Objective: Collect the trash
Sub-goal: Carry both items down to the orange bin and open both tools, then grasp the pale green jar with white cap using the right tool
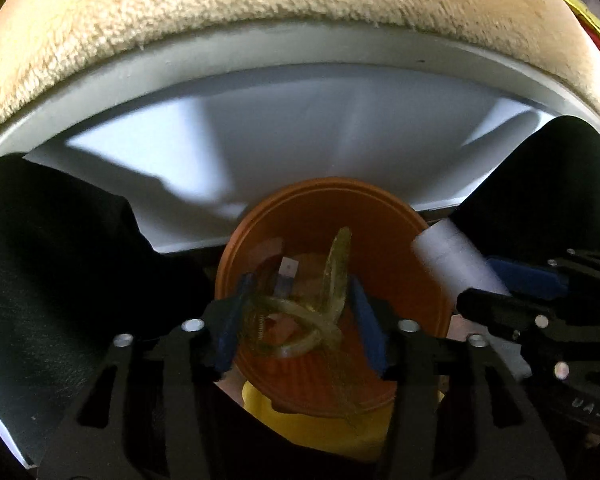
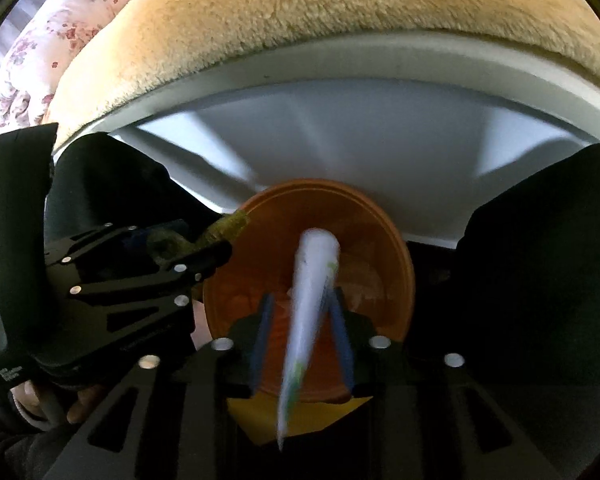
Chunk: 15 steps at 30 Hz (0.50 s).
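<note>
My left gripper is shut on a twisted greenish clear plastic wrapper and holds it over an orange bowl inside a white bin lined with a black bag. My right gripper is shut on a white rolled paper piece over the same orange bowl. In the left wrist view the right gripper and its white piece show at right. In the right wrist view the left gripper with the wrapper shows at left.
The white bin wall rises behind the bowl. A cream fluffy blanket lies beyond the bin. Something yellow lies under the bowl. A floral quilt shows at top left of the right wrist view.
</note>
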Tool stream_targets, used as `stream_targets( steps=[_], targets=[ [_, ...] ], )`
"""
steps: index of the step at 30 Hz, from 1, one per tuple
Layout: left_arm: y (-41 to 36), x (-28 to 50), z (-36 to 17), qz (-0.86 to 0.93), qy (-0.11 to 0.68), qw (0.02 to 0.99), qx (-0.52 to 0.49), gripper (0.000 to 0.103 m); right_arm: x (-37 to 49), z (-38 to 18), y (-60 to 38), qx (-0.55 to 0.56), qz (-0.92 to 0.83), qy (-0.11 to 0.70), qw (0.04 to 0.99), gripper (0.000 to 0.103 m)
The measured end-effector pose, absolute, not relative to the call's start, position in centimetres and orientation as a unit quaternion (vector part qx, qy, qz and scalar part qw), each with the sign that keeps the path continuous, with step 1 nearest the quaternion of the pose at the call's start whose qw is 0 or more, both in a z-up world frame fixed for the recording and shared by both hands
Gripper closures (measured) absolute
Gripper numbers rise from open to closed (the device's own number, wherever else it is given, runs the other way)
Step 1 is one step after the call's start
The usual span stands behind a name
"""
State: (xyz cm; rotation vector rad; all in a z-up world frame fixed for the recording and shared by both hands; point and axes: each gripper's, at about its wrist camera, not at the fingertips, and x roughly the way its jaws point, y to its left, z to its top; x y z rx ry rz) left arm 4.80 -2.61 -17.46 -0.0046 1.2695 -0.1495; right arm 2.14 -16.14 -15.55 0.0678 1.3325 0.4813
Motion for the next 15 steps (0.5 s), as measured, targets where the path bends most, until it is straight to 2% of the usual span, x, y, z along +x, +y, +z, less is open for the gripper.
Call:
stream_targets(
  steps=[6, 8, 15],
  targets=[
    [-2.9, 4.2, -16.6, -0.07, 0.58, 0.812, 0.0, 0.042, 1.7, -14.7, -17.0, 0.043, 0.213, 0.598, 0.771, 0.063],
    [-2.8, 4.0, -16.3, -0.069, 0.575, 0.815, -0.002, 0.041, 1.6, -14.2, -17.2, 0.046, 0.211, 0.592, 0.776, 0.057],
    [-2.6, 2.9, -14.7, -0.068, 0.548, 0.834, -0.003, 0.038, 0.0, -10.7, -17.9, 0.034, 0.204, 0.538, 0.817, 0.051]
  ],
)
